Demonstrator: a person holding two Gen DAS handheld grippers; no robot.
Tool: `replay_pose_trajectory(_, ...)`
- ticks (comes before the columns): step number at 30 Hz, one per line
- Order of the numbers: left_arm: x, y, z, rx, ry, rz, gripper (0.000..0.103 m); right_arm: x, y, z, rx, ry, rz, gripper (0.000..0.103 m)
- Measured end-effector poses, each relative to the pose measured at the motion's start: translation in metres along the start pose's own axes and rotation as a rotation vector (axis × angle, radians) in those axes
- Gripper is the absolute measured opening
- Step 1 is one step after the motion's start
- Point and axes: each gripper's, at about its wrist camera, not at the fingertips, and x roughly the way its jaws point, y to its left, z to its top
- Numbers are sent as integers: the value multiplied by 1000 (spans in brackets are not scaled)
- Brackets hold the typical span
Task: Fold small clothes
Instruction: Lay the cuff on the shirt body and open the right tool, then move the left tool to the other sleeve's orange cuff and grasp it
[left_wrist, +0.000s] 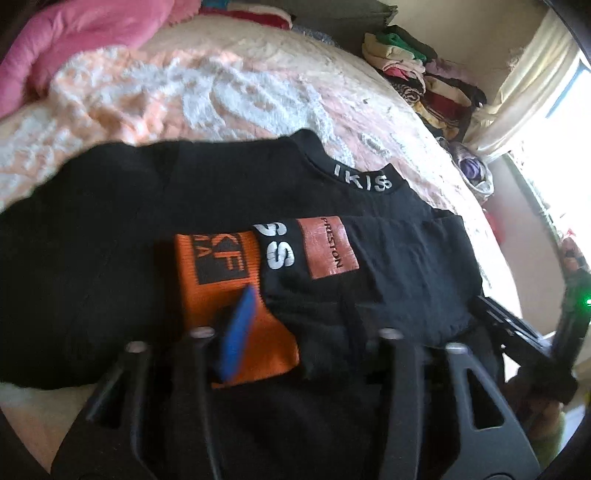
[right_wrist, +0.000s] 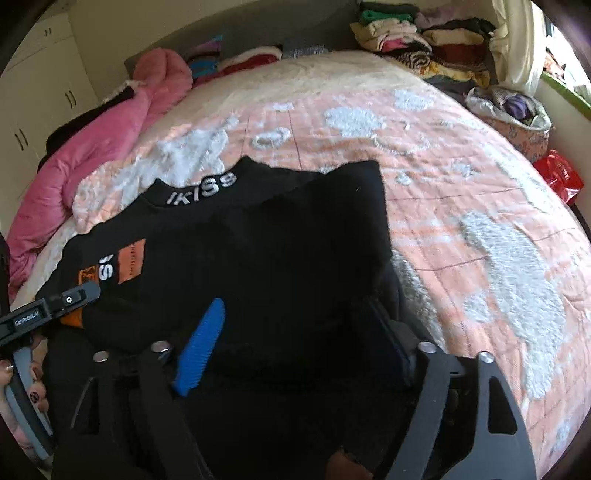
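- Left gripper (left_wrist: 295, 325): jaws stand apart over the near edge of the black top (left_wrist: 221, 206). One blue pad (left_wrist: 238, 332) shows over the orange cuff (left_wrist: 221, 280); the other pad is lost against black cloth. No pinch visible.
- Right gripper (right_wrist: 295, 343): jaws wide, blue pad (right_wrist: 201, 347) clear on the left, the opposite finger dark and barely readable. Black fabric lies between them; can't see the pads pressing it.
- Lower part of both wrist views is filled by the gripper bodies, so the garment's near hem is hidden.
- The top lies flat on the bed (right_wrist: 461, 184), collar away from the cameras, white lettering on the collar (right_wrist: 203, 190). One sleeve is folded across the chest, with orange patches and white letters on it; print only partly legible, motion blur in the left view.
- Top's right side in the right view is a dark mass, folds can't be separated.
- In the left view the right gripper sits at the right edge, cut off by the frame; in the right view the left one enters at the left edge with a hand (right_wrist: 22, 387) on its handle, partly cropped.
- Pink quilt (right_wrist: 74, 166) bunched at the bed's far left; pile of folded clothes (right_wrist: 424, 44) at the far right corner, overexposed by the window in the left view.
- Red bag (right_wrist: 561, 177) beside the bed, contents not visible.
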Motion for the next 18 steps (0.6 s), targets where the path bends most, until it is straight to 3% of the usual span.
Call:
replay_pose_trajectory(1, -4, -1, -1, 6, -10, 9, 62, -5, 0, -2, -2, -10, -3, 81)
replay_pose_trajectory(6, -21, -5, -6, 33, -50, 37, 65, -23, 4, -6, -2, -50, -13, 93)
replay_pose_trajectory(9, -30, -5, -9, 28, -64, 52, 79, -30, 11, -6, -12, -66, -12, 97)
replay_pose_trajectory(11, -38, -3, -10, 17, -76, 65, 93, -35, 15, -7, -17, -78, -18, 98)
replay_pose_trajectory(18, -60, 11, -14, -28, -105, 138, 94, -53, 37, -10, -42, -127, 15, 99)
